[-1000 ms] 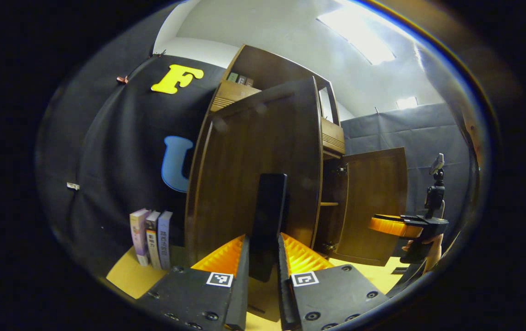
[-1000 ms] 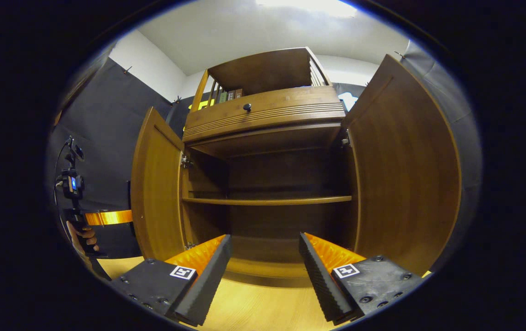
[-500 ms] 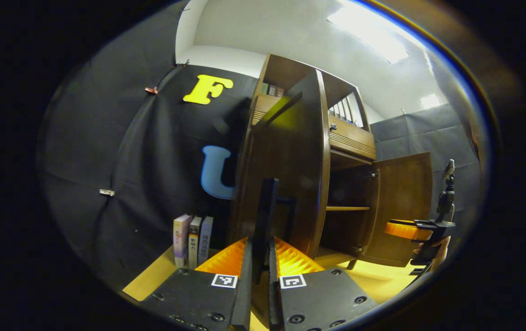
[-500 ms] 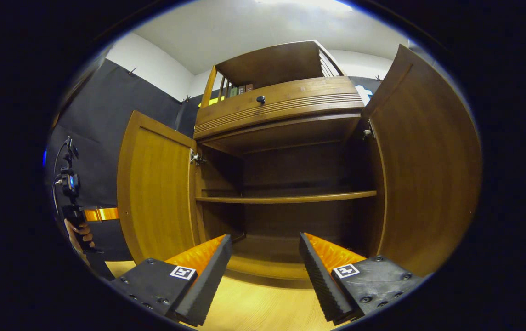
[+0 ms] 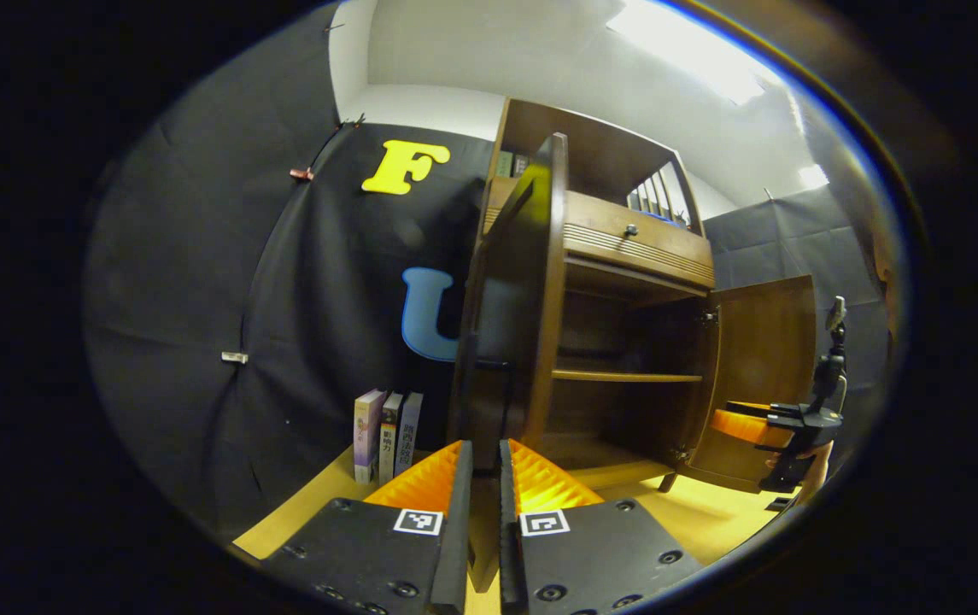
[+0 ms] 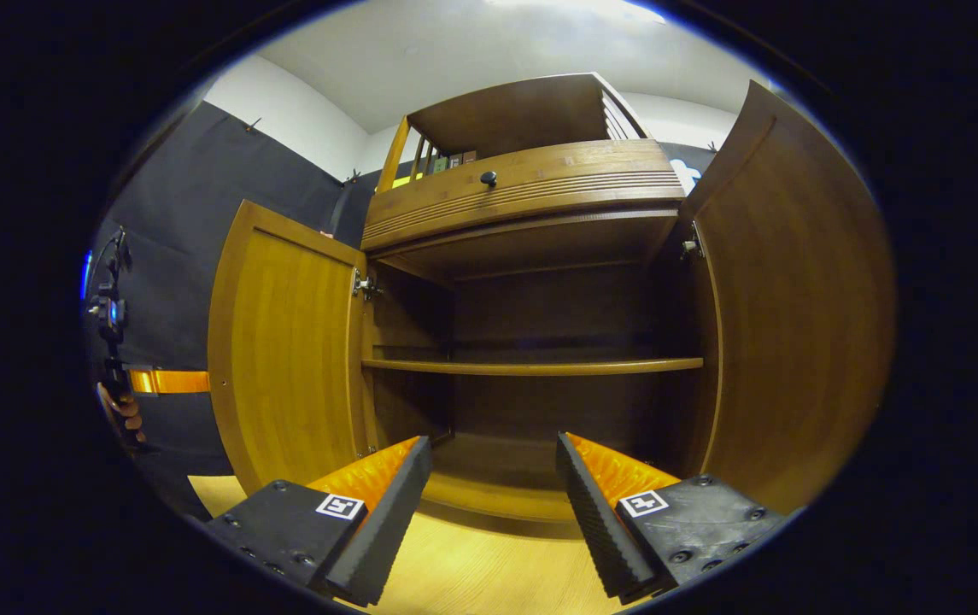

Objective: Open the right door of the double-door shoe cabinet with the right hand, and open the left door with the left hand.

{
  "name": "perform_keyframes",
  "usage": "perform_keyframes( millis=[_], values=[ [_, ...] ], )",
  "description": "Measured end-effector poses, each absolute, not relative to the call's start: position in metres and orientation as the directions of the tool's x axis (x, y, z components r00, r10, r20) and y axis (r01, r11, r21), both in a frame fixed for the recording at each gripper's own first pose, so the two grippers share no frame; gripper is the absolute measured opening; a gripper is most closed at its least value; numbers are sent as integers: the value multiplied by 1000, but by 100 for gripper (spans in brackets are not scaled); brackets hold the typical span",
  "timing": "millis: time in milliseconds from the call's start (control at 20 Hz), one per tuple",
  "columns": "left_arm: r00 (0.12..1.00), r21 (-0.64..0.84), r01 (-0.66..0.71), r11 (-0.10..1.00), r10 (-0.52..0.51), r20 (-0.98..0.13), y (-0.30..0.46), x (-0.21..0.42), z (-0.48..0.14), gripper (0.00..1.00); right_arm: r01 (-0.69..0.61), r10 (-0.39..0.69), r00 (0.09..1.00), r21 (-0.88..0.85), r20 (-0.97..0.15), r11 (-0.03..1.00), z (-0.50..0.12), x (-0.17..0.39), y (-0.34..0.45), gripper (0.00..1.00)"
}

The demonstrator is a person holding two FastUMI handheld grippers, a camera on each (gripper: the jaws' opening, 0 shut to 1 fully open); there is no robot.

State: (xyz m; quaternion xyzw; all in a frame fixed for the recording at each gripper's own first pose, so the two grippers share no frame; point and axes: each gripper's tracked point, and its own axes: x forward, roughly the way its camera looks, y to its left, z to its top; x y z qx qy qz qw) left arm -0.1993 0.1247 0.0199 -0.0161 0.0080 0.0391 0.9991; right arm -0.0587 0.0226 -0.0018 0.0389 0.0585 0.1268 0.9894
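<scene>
The brown shoe cabinet stands with both doors swung out. In the left gripper view the left door is edge-on, its dark handle rising just beyond my left gripper. Those fingers are nearly together with only a slit between them, and I cannot tell if they touch the handle. From the right gripper view, the left gripper sits behind the left door. My right gripper is open before the cabinet's inside, holding nothing. The right door is beside it. The right gripper also appears beside that door.
Three books stand upright left of the cabinet, against the black cloth. A drawer with a dark knob runs above the doors. The cabinet rests on a yellow wooden surface. A hand holds the left gripper.
The left door has swung further out, from face-on to edge-on in the left gripper view. Its handle has moved from between the left fingers to just beyond them. The right gripper barely moved.
</scene>
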Motion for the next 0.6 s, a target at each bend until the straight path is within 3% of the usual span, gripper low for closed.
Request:
perform_keyframes(
  millis=[400,600],
  values=[
    [981,-82,190,978,-193,-32,9,-170,11,19,-272,282,953,95,-112,958,-10,-56,15,90],
    [996,-54,86,995,-87,-14,16,-117,8,19,-198,206,972,80,-113,977,-9,-50,-12,94]
  ],
)
